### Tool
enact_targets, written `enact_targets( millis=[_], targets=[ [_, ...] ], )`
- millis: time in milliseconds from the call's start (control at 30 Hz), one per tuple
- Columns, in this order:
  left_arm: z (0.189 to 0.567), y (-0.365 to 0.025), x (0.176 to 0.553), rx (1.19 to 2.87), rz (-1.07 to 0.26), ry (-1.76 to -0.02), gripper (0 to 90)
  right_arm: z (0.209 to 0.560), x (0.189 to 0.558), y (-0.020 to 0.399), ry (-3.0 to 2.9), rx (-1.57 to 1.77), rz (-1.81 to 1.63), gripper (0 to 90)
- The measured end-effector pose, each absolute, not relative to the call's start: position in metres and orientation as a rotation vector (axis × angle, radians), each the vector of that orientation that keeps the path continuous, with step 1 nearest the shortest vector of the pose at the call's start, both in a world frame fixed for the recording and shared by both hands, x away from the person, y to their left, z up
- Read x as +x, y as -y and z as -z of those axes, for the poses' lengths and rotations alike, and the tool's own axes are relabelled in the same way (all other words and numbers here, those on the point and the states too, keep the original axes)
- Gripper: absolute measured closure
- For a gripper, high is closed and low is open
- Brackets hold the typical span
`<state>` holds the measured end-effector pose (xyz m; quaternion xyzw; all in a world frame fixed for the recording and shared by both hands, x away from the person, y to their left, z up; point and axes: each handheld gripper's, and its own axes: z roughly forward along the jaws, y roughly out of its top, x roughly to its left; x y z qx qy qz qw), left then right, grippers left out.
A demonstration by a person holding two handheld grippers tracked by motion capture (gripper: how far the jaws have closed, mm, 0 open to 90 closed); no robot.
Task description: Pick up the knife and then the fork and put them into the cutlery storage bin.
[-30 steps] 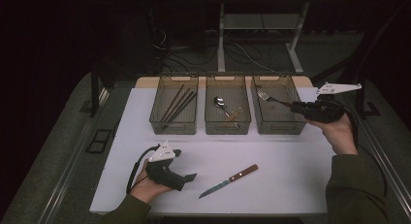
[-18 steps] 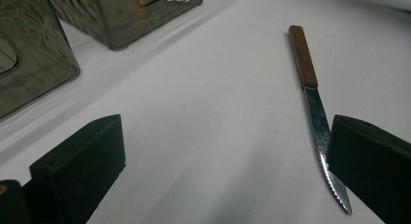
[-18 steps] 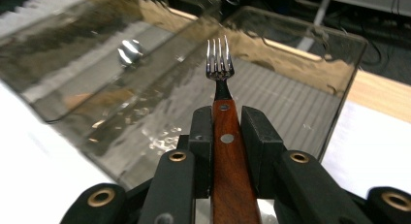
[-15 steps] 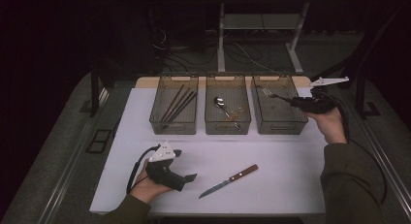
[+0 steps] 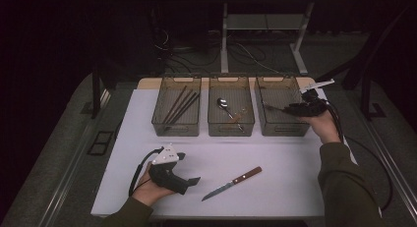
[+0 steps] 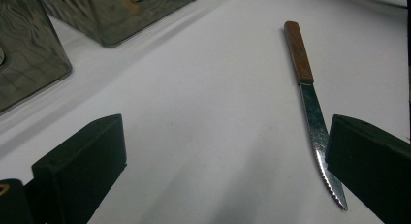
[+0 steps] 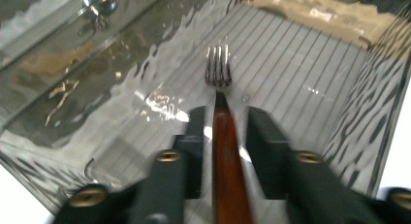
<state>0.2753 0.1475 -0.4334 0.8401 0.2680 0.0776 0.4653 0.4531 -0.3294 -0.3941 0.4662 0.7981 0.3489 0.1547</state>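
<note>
R gripper inside right bin, jaws just opening, fork between them w/ gaps each side. L gripper jaws wide apart, knife beside its right jaw.

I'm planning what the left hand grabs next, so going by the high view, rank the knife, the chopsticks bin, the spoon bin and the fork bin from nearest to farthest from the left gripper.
From the left gripper:
1. Knife, just to its right on the white table.
2. Chopsticks bin, straight beyond it, leftmost of the three.
3. Spoon bin, the middle one.
4. Fork bin, far right, where the right gripper is.
</note>
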Motion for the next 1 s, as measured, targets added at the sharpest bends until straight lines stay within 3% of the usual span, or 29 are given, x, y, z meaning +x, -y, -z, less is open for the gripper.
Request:
enact_targets(
  millis=[100, 400, 600, 1000],
  targets=[
    [0.434, -0.147, 0.275, 2.064, -0.189, -0.657, 0.7, 0.389, 0.45, 0.332, -2.254, 1.332, -1.047, 51.1],
    [0.432, -0.143, 0.276, 2.095, -0.188, -0.656, 4.8, 0.362, 0.41, 0.326, -2.214, 1.235, -1.217, 28.2],
    [0.426, -0.137, 0.278, 2.095, -0.181, -0.673, 13.3, 0.358, 0.376, 0.312, -2.232, 1.14, -1.265, 24.1],
    [0.418, -0.113, 0.282, 2.102, -0.161, -0.676, 22.0, 0.398, 0.322, 0.294, -2.212, 1.116, -1.341, 17.4]
  ],
)
